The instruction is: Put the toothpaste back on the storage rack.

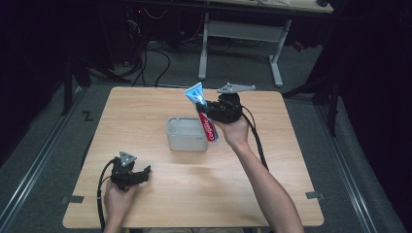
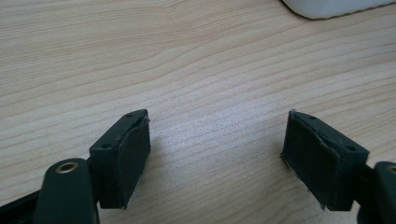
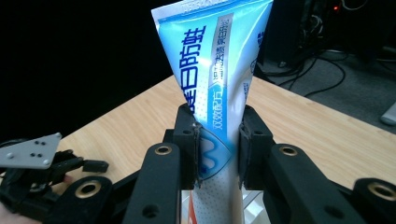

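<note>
A blue, white and red toothpaste tube [image 1: 203,114] hangs in the air over the right edge of a white rectangular tub [image 1: 186,134] at the table's middle, crimped end up. My right gripper [image 1: 209,110] is shut on the tube; in the right gripper view both pads press the tube [image 3: 215,93] at its middle, between the fingertips of that gripper [image 3: 218,140]. My left gripper [image 1: 144,172] rests low on the table near the front left, open, its jaws wide apart with only bare wood between them in the left gripper view [image 2: 217,154].
The wooden table [image 1: 145,111] has bare room all around the tub. A corner of the white tub [image 2: 327,7] shows ahead of the left gripper. Beyond the table's far edge stand a desk frame [image 1: 240,34] and cables on the floor.
</note>
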The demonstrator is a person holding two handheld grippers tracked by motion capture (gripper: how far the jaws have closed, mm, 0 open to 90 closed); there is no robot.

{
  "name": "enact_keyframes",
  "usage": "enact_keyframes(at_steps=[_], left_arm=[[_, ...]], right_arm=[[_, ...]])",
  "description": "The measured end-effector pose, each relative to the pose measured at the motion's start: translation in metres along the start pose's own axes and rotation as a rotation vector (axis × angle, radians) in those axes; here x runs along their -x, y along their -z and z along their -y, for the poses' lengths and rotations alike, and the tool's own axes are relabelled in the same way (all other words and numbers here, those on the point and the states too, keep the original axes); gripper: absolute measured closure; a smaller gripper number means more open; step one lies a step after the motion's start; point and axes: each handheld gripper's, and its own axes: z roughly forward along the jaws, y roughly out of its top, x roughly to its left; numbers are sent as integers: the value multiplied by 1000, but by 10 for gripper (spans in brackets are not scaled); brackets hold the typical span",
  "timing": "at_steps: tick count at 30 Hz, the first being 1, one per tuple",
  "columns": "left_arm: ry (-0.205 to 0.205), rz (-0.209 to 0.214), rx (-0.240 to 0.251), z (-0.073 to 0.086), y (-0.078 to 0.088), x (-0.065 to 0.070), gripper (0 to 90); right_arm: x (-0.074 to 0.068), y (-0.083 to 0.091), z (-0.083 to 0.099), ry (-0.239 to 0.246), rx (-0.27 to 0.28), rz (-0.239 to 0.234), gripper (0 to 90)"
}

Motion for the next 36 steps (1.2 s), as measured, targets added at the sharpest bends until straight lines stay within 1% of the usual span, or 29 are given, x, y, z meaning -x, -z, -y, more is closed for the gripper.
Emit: enact_keyframes(at_steps=[2,4,6,8,12,14,16,17,21,23,24,25,29,34,36], left_arm=[[0,0,0,0,0,0,234],[-1,0,0,0,0,0,234],[-1,0,0,0,0,0,234],[-1,0,0,0,0,0,234],[-1,0,-1,0,0,0,234],[-1,0,-1,0,0,0,234],[-1,0,-1,0,0,0,234],[-1,0,0,0,0,0,234],[-1,0,-1,0,0,0,234],[-1,0,-1,0,0,0,234],[-1,0,-1,0,0,0,233],[-1,0,-1,0,0,0,233],[-3,1,-1,0,0,0,233],[-5,1,-3,0,0,0,233],[-5,1,-3,0,0,0,233]], right_arm=[[0,-3,-3,3,13,14,731],[1,-3,-4,1,15,16,731],[3,-7,-6,-18,25,19,731],[4,-8,-7,-20,25,20,731],[2,-16,-12,-7,24,27,732],[-2,-22,-15,14,21,31,732],[-3,-23,-15,17,17,32,732],[-3,-28,-16,19,4,31,732],[-4,-33,-19,25,2,32,732],[-4,-36,-21,18,0,25,733],[-5,-37,-23,24,-1,26,733],[-7,-39,-25,31,4,25,733],[-9,-43,-28,32,10,20,733],[-11,-49,-31,38,6,20,733],[-13,-54,-33,38,13,11,732]])
